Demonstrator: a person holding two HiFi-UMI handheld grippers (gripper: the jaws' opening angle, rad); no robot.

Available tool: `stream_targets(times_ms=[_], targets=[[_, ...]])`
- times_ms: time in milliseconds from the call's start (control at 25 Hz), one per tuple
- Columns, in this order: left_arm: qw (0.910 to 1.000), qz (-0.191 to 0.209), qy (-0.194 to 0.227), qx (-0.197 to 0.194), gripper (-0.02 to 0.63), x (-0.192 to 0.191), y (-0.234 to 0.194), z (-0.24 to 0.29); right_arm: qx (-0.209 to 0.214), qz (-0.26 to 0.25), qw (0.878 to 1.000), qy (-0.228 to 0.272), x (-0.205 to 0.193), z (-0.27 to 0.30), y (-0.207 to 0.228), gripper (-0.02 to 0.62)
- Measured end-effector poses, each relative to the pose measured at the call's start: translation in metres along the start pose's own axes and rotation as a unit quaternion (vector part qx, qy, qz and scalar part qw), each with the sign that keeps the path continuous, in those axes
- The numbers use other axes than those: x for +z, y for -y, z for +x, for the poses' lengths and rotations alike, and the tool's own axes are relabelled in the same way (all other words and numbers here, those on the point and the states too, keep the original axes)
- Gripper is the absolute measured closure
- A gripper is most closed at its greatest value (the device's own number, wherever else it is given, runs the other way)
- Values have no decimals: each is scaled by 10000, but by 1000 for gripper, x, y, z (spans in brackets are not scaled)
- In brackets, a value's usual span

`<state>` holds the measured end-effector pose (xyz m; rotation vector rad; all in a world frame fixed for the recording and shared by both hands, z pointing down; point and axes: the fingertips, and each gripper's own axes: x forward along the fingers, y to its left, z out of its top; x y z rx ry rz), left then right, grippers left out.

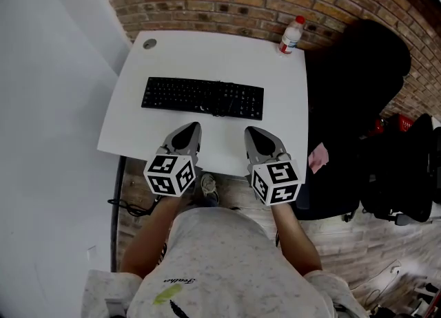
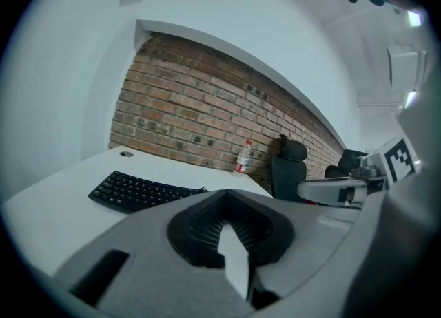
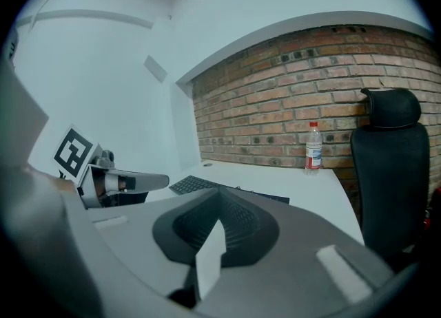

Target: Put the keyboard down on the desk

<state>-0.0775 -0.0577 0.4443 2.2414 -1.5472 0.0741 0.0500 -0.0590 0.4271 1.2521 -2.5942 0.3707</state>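
A black keyboard (image 1: 203,97) lies flat across the middle of the white desk (image 1: 207,55), apart from both grippers; it also shows in the left gripper view (image 2: 138,191) and the right gripper view (image 3: 200,186). My left gripper (image 1: 189,132) hovers over the desk's near edge, just in front of the keyboard, its jaws shut with nothing between them (image 2: 224,217). Beside it on the right, my right gripper (image 1: 253,135) also points at the keyboard, shut and empty (image 3: 219,217).
A plastic water bottle (image 1: 291,35) with a red cap stands at the desk's far right corner against the brick wall. A black office chair (image 1: 351,103) is right of the desk. A round cable grommet (image 1: 149,44) sits at the far left corner.
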Motion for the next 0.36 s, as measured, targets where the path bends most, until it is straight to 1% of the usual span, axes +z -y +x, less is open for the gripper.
stream_targets(times_ms=[360], targets=[[10000,25,-13,-31,612,-5,9,1,-11,-49,10000,4,-3,-7,4,586]])
